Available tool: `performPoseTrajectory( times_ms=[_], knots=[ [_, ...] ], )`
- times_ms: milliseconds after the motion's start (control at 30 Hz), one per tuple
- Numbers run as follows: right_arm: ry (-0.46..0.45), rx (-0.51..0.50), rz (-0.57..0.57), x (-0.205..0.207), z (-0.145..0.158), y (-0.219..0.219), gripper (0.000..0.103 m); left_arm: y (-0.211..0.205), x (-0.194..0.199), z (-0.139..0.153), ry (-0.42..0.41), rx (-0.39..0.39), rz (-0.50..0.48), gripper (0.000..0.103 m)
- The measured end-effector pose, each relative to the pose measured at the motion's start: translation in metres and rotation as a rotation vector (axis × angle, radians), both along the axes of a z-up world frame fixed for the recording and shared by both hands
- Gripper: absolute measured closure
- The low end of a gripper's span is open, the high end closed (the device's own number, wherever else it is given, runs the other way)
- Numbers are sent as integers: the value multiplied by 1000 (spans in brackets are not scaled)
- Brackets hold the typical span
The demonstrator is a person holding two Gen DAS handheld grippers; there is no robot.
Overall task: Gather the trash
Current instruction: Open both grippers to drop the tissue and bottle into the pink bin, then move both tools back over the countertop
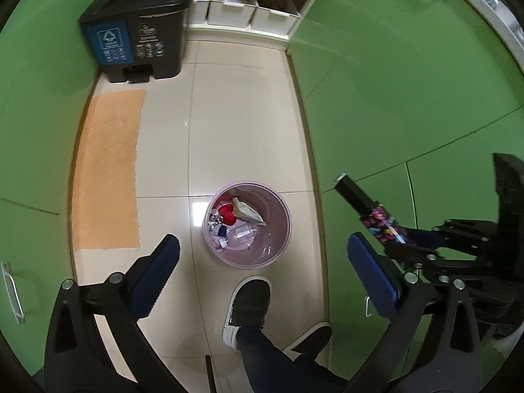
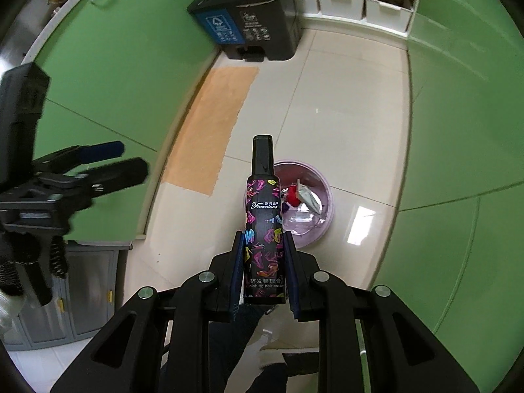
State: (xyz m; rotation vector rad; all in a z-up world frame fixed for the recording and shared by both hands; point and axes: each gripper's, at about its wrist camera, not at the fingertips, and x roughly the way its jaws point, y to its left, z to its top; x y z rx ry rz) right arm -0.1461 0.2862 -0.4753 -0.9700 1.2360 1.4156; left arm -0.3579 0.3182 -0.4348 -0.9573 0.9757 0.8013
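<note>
While the right jaws (image 2: 263, 255) clamp one hair-cream tube (image 2: 263, 222), the left jaws (image 1: 262, 262) gape empty above one bin (image 1: 281, 229).

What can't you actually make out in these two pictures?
- Pink bin, right wrist view: its near side is hidden behind the hair cream bottle.
- Small items in the bin, left wrist view: too small to identify.
- Dark pedal bin labels: too small to read.
- Person: only a shoe and leg, cut off below.
</note>
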Motion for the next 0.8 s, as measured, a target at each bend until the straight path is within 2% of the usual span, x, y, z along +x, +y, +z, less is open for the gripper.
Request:
performPoseTrajectory(
  times_ms=[400, 467, 500, 533, 600, 633, 800],
  knots=[
    [22, -69, 32, -8, -61, 22, 79, 11, -15, -13, -11, -16, 43, 3],
    [17, -67, 29, -7, -66, 23, 67, 12, -16, -15, -11, -19, 40, 3],
    [15, -64, 25, -7, -66, 22, 46, 12, -17, -16, -11, -19, 39, 3],
    [11, -57, 22, -6, -66, 22, 31, 12, -17, -17, -10, -21, 37, 3],
    [7, -44, 16, -3, -64, 20, 19, 13, -17, -18, -9, -21, 37, 3],
    [5, -44, 13, -1, -65, 21, 16, 13, -17, -17, -10, -21, 38, 3],
    [7, -52, -11, 6, -53, 15, 13, 12, -14, -10, -17, -17, 30, 3]
  ],
)
